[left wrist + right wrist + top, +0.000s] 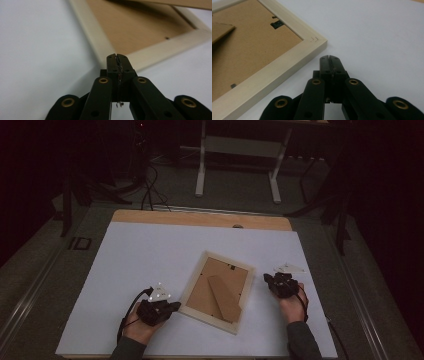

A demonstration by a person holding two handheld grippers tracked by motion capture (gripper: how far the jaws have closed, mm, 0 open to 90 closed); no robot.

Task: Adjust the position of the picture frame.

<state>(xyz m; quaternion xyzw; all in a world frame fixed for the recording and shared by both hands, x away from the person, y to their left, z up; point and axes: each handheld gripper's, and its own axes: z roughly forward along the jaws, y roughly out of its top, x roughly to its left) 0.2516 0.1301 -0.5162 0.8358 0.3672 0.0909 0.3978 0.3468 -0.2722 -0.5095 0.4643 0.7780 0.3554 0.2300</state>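
Both gripper views crop the picture frame (pixel 150 35) at their edges (the near corners stay visible).

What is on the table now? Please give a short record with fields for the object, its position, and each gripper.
object: picture frame, pale wood, lying face down with its brown back and stand up
surface: white table
left gripper: jaws shut, nothing held, close by the frame's left edge
right gripper: jaws shut, nothing held, tips near the frame's right corner, not touching
frame position: between the two grippers, turned at an angle to the table edge
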